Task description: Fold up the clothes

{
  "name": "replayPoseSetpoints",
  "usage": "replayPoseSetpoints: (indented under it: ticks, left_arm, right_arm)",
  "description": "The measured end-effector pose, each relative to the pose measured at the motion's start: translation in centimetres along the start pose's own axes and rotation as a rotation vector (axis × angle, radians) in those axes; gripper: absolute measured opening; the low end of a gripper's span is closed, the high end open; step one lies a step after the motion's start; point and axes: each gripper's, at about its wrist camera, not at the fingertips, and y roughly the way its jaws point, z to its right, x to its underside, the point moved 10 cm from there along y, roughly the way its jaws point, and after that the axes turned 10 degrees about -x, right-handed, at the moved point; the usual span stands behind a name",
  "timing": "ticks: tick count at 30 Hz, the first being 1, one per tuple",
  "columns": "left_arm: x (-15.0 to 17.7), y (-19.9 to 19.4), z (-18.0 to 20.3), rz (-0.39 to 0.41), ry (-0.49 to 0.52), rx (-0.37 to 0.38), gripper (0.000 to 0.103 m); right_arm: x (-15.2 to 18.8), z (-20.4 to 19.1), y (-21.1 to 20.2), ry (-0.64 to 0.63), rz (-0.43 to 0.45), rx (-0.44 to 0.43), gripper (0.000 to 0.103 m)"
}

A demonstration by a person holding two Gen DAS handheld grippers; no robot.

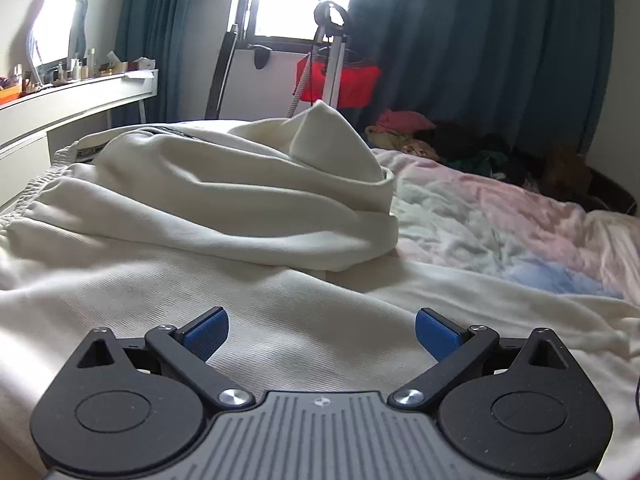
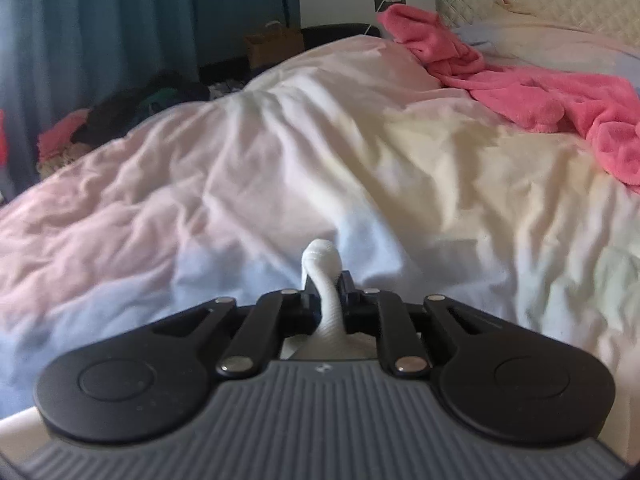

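Note:
A cream-white garment [image 1: 224, 200] with an elastic waistband lies bunched on the bed in the left wrist view, one part peaked up and folded over. My left gripper [image 1: 322, 330] is open, its blue pads [image 1: 206, 334] apart just above the flat cream fabric. My right gripper [image 2: 330, 292] is shut on a pinched edge of the white garment [image 2: 324, 264], which sticks up between the jaws above the duvet.
A pastel pink, blue and cream duvet [image 2: 280, 160] covers the bed. A pink towel [image 2: 540, 92] lies near the headboard. A pile of dark and pink clothes [image 1: 460, 140] sits at the far bed edge. A white dressing table [image 1: 72, 100] stands left, teal curtains behind.

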Motion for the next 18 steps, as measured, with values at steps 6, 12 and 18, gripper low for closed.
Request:
replayPoseSetpoints:
  ticks: [6,12,18]
  left_arm:
    - [-1.0,-1.6,0.1,0.059,0.017,-0.005,0.101]
    - [-1.9,-4.3,0.9,0.150,0.049,0.041,0.101]
    - [-2.4,-7.1,1.1,0.220,0.080,0.059,0.101]
  right_arm:
    - [-1.1,-3.9,-5.1,-0.039,0.055,-0.129,0.074]
    - [-1.6,-10.9,-12.8,-0.067,0.082,-0.337,0.074]
    - [1.3,-19.0,-20.6,-0.177,0.068,-0.557,0.074]
